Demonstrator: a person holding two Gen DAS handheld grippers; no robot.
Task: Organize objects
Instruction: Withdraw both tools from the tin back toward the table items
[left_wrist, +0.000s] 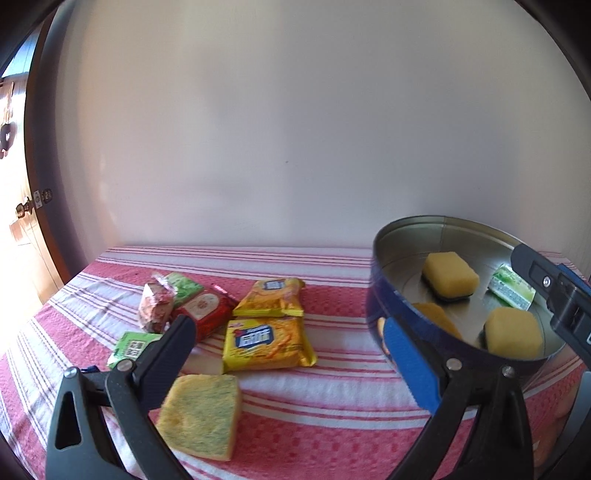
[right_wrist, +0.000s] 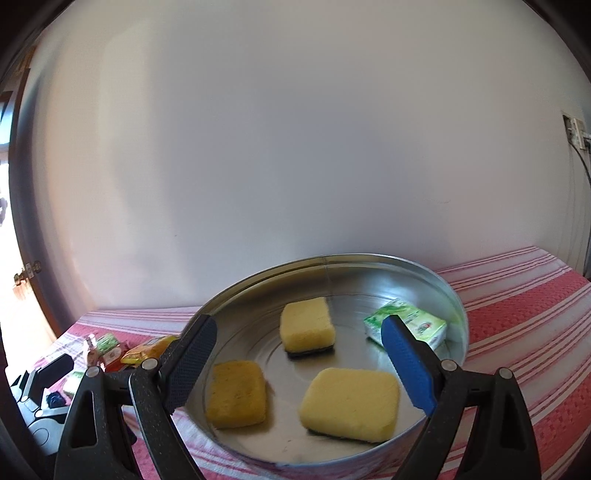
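Observation:
A round metal tin (right_wrist: 456, 306) (left_wrist: 376, 295) stands on the striped cloth. It holds three yellow sponges (right_wrist: 306, 328) (right_wrist: 236, 393) (right_wrist: 349, 404) and a green tissue pack (right_wrist: 421, 321). My right gripper (right_wrist: 299, 363) is open and empty above the tin. My left gripper (left_wrist: 291, 354) is open and empty over the cloth left of the tin. A yellow-green sponge (left_wrist: 201, 415) lies by its left finger. Two yellow cracker packs (left_wrist: 267, 341) (left_wrist: 271, 297), a red pack (left_wrist: 205, 310), a pink wrapped snack (left_wrist: 157, 306) and green packs (left_wrist: 133, 347) (left_wrist: 184, 286) lie beyond.
The pink and white striped cloth (left_wrist: 332, 417) covers the table, which stands against a plain white wall (left_wrist: 295, 129). A door with a knob (left_wrist: 26, 210) is at the far left. A wall socket with a cable (right_wrist: 576, 134) is at the right.

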